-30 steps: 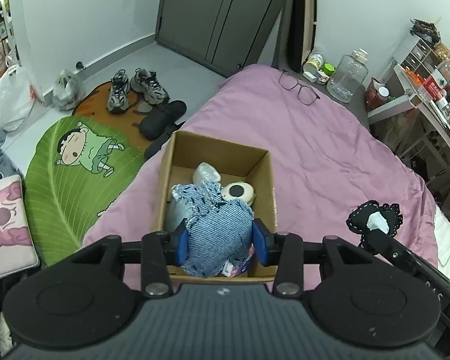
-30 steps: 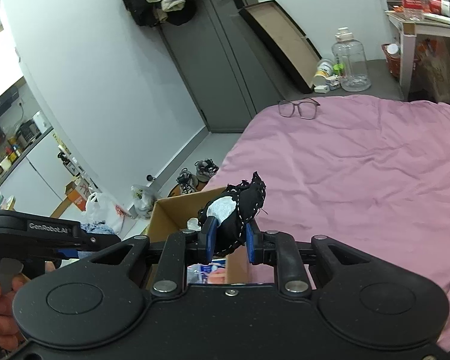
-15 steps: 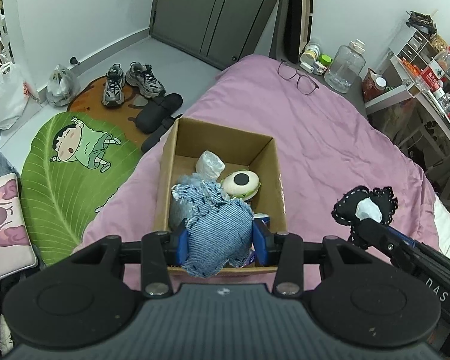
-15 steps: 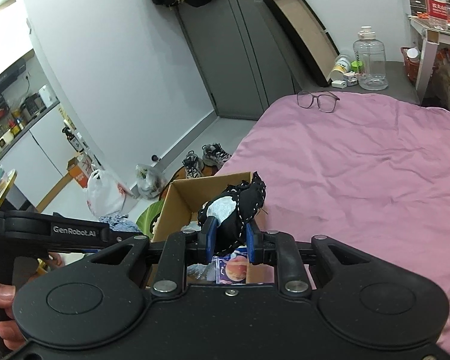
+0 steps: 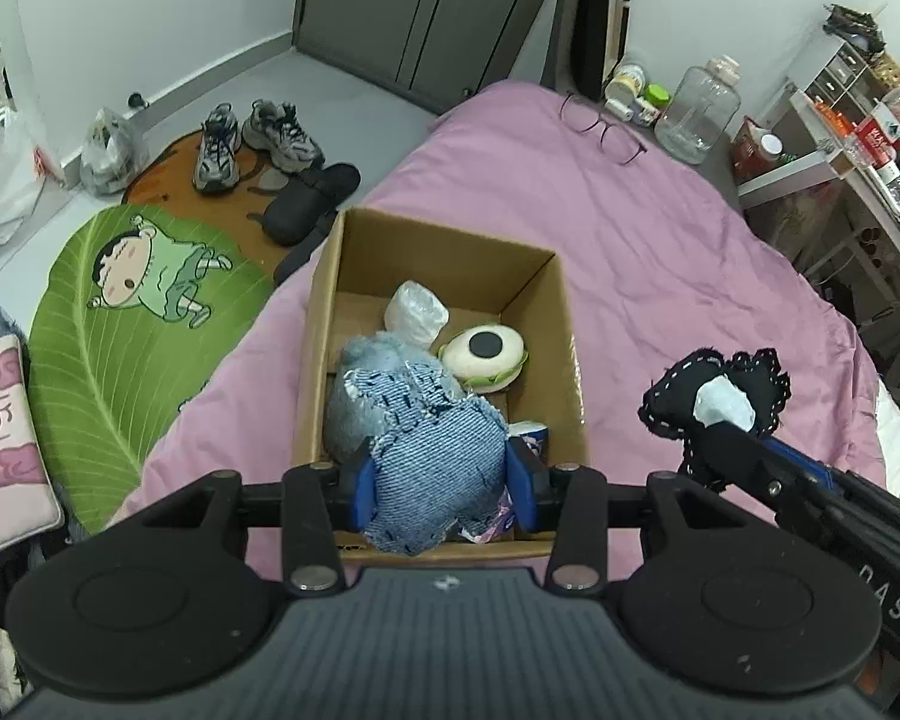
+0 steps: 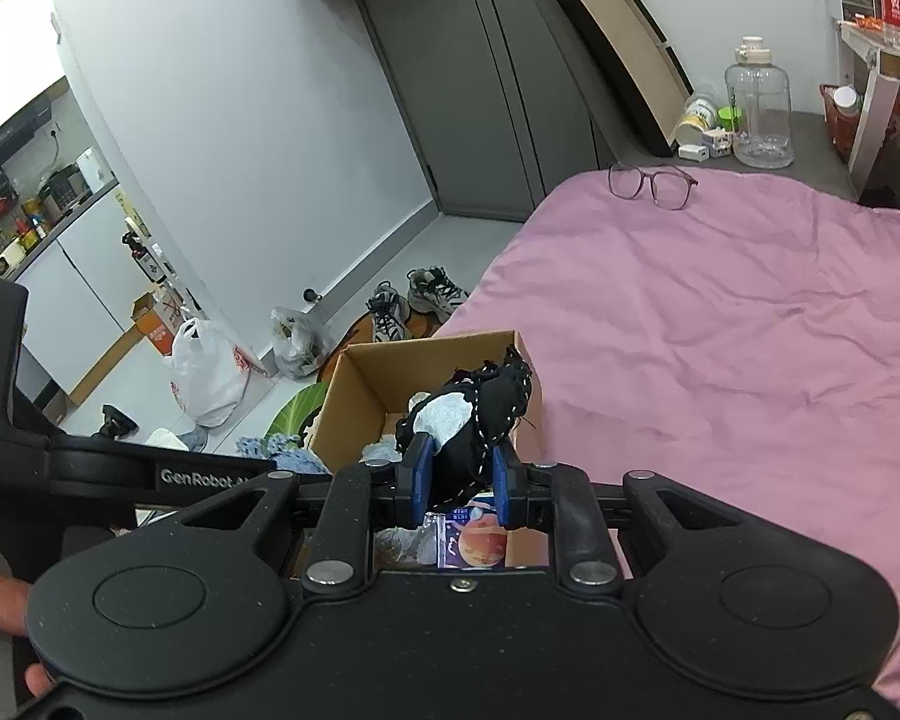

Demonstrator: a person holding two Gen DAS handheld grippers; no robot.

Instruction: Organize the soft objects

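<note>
My left gripper (image 5: 444, 483) is shut on a blue denim stuffed toy (image 5: 426, 450) and holds it over the near end of an open cardboard box (image 5: 561, 324) on the pink bed. Inside the box lie a white plastic-wrapped bundle (image 5: 417, 312), a round burger-like plush (image 5: 486, 354) and a printed packet (image 6: 471, 543). My right gripper (image 6: 459, 477) is shut on a black stitched plush with a white patch (image 6: 474, 414), held above the box's near right corner; it also shows in the left wrist view (image 5: 714, 402).
Glasses (image 5: 603, 129) lie at the bed's far end. Shoes and slippers (image 5: 258, 141) and a green cartoon rug (image 5: 126, 312) are on the floor left of the bed. A big clear jug (image 5: 696, 111) and cluttered shelves (image 5: 858, 138) stand at the right.
Both grippers have moved closer over the box with their toys still held. The black plush has come leftward, toward the box's right side.
</note>
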